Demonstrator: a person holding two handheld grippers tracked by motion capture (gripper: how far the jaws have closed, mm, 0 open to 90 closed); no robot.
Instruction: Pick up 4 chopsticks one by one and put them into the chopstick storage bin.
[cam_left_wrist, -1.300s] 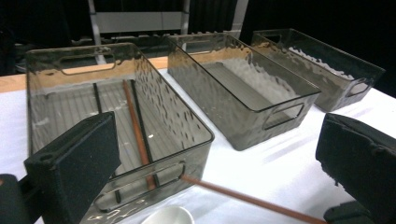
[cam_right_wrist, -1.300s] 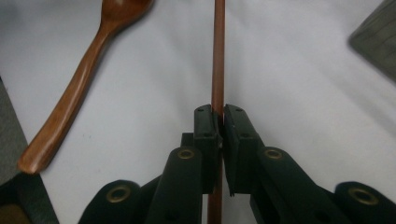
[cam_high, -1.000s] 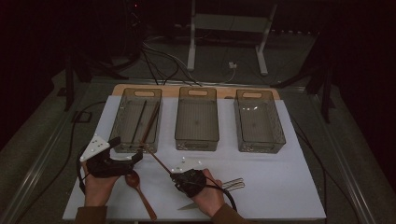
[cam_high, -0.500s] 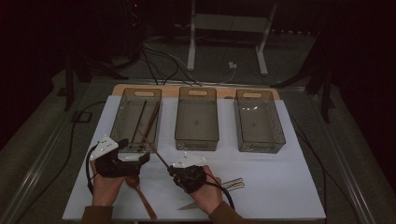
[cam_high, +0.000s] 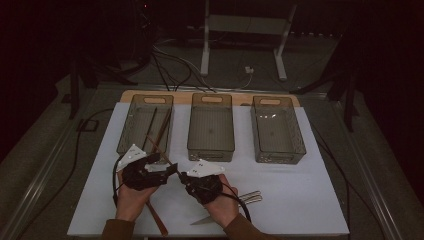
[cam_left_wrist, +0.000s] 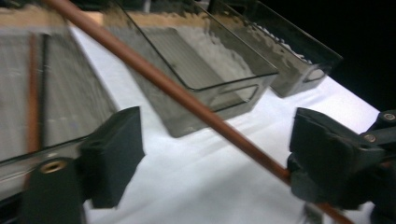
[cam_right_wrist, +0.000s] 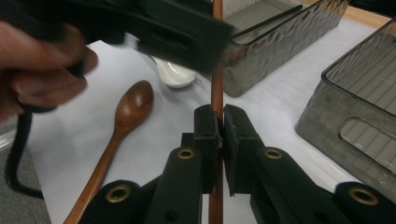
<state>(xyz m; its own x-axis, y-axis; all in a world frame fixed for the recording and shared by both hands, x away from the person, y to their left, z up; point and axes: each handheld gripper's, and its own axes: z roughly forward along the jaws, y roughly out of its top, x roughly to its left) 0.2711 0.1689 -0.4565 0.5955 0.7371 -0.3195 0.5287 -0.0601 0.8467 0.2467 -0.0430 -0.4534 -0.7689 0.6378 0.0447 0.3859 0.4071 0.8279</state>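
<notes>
A: What has the right gripper (cam_right_wrist: 218, 122) got?

B: A brown chopstick (cam_right_wrist: 217, 88). The jaws are pressed tight on it, and the stick runs up between them toward the left bin (cam_right_wrist: 275, 42).

A: And the left gripper (cam_left_wrist: 205, 154)?

B: Its jaws have just been closing, but they stand apart, one pad on each side of the chopstick (cam_left_wrist: 187, 100). The stick crosses the gap between them on a slant. It meets the edge of the far pad, though I cannot tell that either pad presses on it.

A: Where is all this, taking the left bin as the mark?

B: From above, both grippers sit just in front of the left bin (cam_high: 146, 125), on the white mat (cam_high: 310, 200). The left gripper (cam_high: 167, 170) is just below the bin's near wall, the right gripper (cam_high: 184, 177) a little right of that. The chopstick (cam_high: 161, 156) slants up from them to the bin's near edge.

A: Anything in that bin?

B: Two long sticks (cam_high: 156, 125) lie in it lengthwise.

A: What else is near it?

B: A wooden spoon (cam_right_wrist: 122, 122) lies on the mat before the bin, under the left hand (cam_high: 131, 200). A white spoon (cam_right_wrist: 173, 73) sits beside it, close to the bin's near wall.
</notes>
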